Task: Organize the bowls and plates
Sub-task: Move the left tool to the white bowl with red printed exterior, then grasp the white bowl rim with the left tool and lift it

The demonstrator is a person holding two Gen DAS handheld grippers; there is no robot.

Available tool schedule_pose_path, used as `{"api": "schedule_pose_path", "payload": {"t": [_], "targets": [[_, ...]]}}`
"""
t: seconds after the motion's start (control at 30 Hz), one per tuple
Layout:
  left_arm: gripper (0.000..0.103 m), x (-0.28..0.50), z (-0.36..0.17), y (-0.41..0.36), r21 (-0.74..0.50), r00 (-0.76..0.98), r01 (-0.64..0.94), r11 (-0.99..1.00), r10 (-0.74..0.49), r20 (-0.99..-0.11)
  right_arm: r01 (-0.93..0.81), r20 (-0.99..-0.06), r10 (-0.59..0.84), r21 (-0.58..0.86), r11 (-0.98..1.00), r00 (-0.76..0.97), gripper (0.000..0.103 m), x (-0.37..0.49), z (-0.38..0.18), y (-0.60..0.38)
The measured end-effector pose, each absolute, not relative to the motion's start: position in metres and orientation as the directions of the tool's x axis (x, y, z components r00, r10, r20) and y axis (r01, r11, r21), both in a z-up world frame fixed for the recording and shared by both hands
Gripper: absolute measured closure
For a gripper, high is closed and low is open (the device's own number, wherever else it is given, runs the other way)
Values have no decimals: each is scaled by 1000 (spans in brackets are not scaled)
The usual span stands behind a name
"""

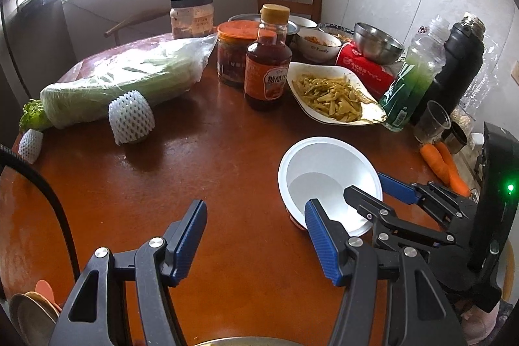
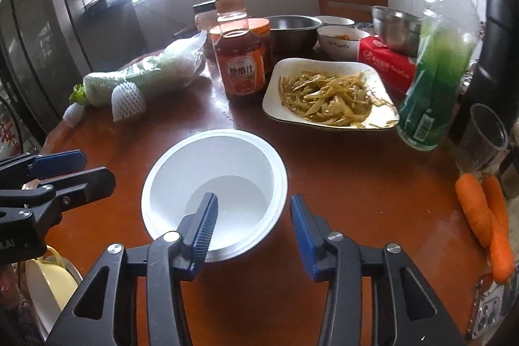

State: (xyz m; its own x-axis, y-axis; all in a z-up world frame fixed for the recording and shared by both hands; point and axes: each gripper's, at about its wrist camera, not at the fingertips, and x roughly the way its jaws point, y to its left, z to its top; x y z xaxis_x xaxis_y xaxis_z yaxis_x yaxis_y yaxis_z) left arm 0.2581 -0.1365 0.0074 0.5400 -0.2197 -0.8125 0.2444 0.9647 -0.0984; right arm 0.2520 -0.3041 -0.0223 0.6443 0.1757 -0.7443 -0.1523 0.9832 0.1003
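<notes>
An empty white bowl point(image 1: 327, 171) point(image 2: 223, 171) stands on the brown table. My right gripper point(image 2: 253, 216) is open around the bowl's near right rim, its left finger inside the bowl and its right finger outside. It also shows in the left wrist view point(image 1: 373, 187). My left gripper point(image 1: 256, 226) is open and empty over bare table just left of the bowl. A white plate of yellow-green vegetables point(image 1: 334, 93) point(image 2: 327, 93) sits behind the bowl. Steel bowls point(image 1: 376, 42) point(image 2: 293, 26) and a white ceramic bowl point(image 1: 319, 46) stand further back.
A sauce bottle point(image 1: 269, 60) point(image 2: 238, 54), jars point(image 1: 233, 51), bagged cabbage point(image 1: 120, 80), foam nets point(image 1: 129, 115), a green drink bottle point(image 2: 438, 60), black flask point(image 1: 454, 67), plastic cup point(image 2: 483, 135), red tissue pack point(image 1: 366, 64) and carrots point(image 2: 483, 213) crowd the table. Stacked dishes point(image 2: 48, 281) lie below left.
</notes>
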Motion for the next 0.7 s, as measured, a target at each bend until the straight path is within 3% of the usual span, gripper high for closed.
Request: {"api": "schedule_pose_path", "payload": {"t": [0.6,0.7], "targets": [[41,273,-13,-133,-160,465,233,959,-254,-848,-248,-751,267,142,958,603,67,252,-28,-282],[48,275,-18,-131,-181,444,237,955,-272,-854,-270,-750,282,143,952,598,70,250,-28,-277]]}}
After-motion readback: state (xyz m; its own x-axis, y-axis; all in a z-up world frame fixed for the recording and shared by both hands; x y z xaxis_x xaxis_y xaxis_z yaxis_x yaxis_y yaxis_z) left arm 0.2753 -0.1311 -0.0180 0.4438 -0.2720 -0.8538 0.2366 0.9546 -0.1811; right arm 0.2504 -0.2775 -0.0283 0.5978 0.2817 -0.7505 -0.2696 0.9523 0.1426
